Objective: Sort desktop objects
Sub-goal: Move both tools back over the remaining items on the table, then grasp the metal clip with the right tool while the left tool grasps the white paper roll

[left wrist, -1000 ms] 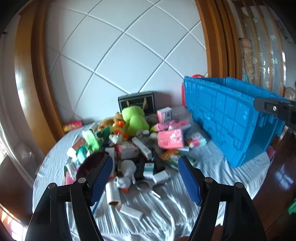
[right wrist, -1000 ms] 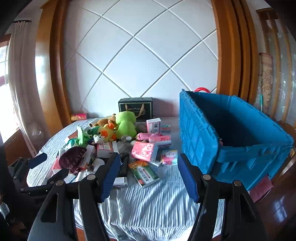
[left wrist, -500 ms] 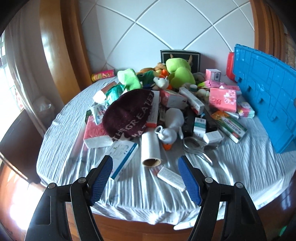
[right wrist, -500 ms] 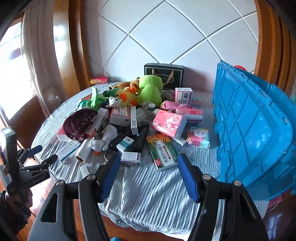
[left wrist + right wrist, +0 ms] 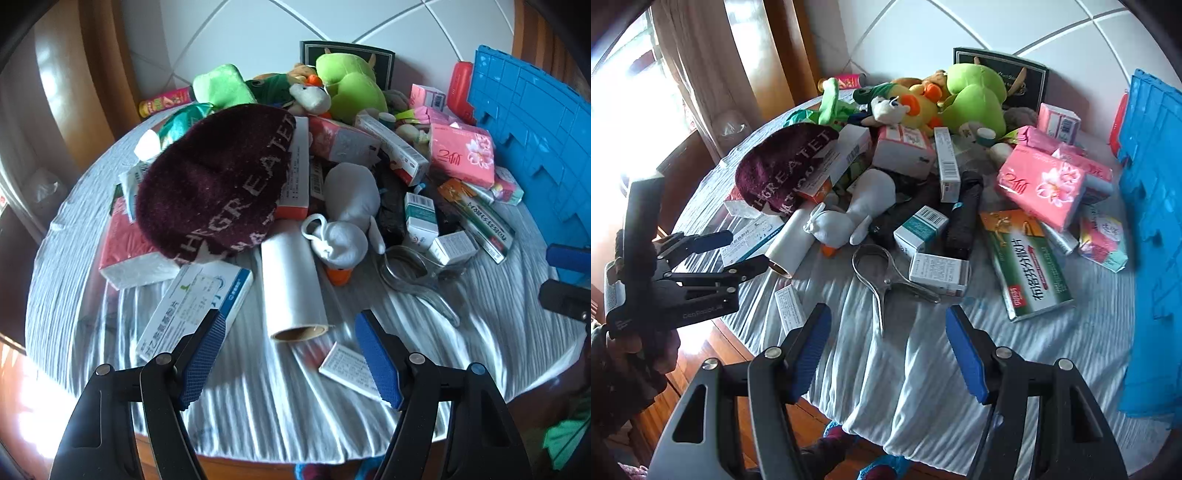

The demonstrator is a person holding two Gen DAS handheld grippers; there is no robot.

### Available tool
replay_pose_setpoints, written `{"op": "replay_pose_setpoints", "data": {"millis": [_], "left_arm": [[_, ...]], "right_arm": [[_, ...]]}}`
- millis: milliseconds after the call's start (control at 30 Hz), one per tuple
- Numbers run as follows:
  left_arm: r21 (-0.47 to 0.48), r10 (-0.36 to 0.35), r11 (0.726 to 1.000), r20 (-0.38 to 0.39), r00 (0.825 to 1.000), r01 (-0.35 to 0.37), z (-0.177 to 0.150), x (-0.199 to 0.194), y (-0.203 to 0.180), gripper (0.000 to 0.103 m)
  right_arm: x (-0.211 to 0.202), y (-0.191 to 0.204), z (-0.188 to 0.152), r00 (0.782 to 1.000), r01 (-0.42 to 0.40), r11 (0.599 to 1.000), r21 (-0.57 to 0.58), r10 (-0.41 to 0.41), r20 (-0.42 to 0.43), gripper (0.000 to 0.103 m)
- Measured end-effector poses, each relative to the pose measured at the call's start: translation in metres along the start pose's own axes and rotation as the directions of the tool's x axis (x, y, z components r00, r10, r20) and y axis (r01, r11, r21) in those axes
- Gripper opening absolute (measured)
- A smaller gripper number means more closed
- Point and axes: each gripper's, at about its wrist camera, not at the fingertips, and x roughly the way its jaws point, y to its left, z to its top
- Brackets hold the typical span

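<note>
A heap of objects covers the round table [image 5: 258, 406]: a maroon beanie [image 5: 214, 181], a white roll [image 5: 291, 280], a white duck toy [image 5: 347, 221], medicine boxes, pink tissue packs [image 5: 461, 155], green plush toys [image 5: 351, 85] and metal tongs [image 5: 882, 273]. My left gripper [image 5: 290, 358] is open and empty, low over the near table edge just short of the roll; it also shows in the right wrist view [image 5: 735, 251]. My right gripper [image 5: 888, 354] is open and empty, over the cloth short of the tongs.
A large blue crate [image 5: 1152, 221] stands at the table's right edge. A black box [image 5: 347, 55] leans on the tiled wall behind the pile. A small flat white box [image 5: 351, 365] lies by the left gripper's right finger. Wooden floor lies below.
Both grippers have dropped and moved in toward the pile, tilting down. The left now sits close to the white roll; the right is nearer the tongs. Both stay open.
</note>
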Motion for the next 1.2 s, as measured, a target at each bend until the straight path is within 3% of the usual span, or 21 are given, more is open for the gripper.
{"op": "replay_pose_setpoints", "data": {"millis": [233,533,800,900,933,1000,1200], "left_arm": [[0.010,-0.043,0.999,-0.061,0.997,0.044,0.009,0.038,0.004,0.073],[-0.007,-0.071,0.997,-0.116,0.991,0.071,0.010,0.066,0.009,0.073],[-0.057,-0.056,0.997,-0.159,0.986,0.048,0.015,0.086,0.008,0.073],[-0.046,-0.020,0.999,-0.158,0.987,0.013,0.019,0.092,0.001,0.073],[-0.042,-0.008,0.999,-0.150,0.989,0.002,0.020,0.092,-0.002,0.066],[-0.044,-0.005,0.999,-0.136,0.991,-0.001,0.023,0.090,-0.005,0.045],[-0.017,0.011,1.000,-0.105,0.994,-0.013,0.015,0.071,-0.006,0.045]], "right_arm": [[0.057,0.027,0.024,0.995,-0.079,0.988,-0.134,0.071,-0.067,0.064],[0.123,0.016,0.044,0.965,-0.191,0.964,-0.187,0.149,-0.216,0.064],[0.147,0.013,0.038,0.961,-0.154,0.948,-0.278,0.078,-0.265,0.063],[0.150,0.011,0.037,0.962,-0.133,0.948,-0.288,0.054,-0.267,0.050],[0.150,0.010,0.038,0.964,-0.123,0.951,-0.284,0.047,-0.261,0.045],[0.146,0.012,0.037,0.966,-0.105,0.948,-0.300,0.026,-0.257,0.044],[0.119,0.012,0.029,0.977,-0.102,0.951,-0.293,0.040,-0.211,0.044]]}}
